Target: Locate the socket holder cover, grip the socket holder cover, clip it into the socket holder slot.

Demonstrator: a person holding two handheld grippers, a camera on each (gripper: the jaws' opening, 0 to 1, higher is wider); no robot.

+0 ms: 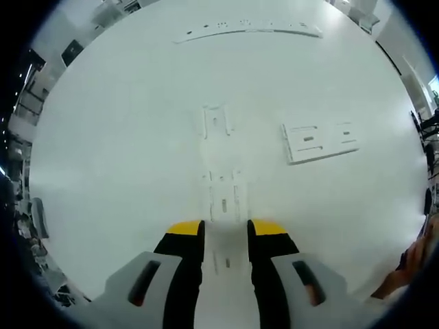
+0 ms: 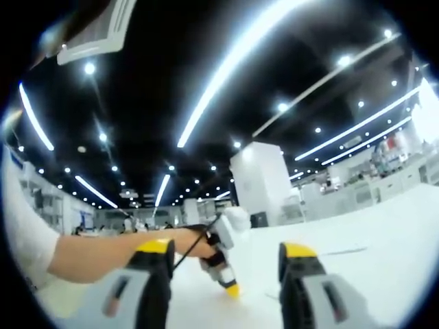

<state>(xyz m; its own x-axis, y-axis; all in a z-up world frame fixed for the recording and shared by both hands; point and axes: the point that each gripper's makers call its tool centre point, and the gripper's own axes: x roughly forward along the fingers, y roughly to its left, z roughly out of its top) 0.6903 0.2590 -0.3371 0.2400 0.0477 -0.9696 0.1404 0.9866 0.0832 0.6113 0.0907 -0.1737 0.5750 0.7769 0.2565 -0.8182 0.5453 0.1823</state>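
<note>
**Both tongs open, nothing gripped**

Left gripper (image 1: 226, 229) stands with its jaws parted over the white table (image 1: 123, 171), and I see nothing held between them. Directly ahead of its yellow tips lies a long white socket holder (image 1: 223, 199), with a smaller white piece (image 1: 215, 121) beyond it; I cannot tell which of these is the cover. To the right lies a flat white plate with slots (image 1: 320, 141), and a long white strip (image 1: 247, 29) lies at the far edge.

Right gripper (image 2: 229, 250) is tilted up toward the ceiling lights, jaws wide and empty. Between them I see the other gripper, held in a hand (image 2: 192, 241).
</note>
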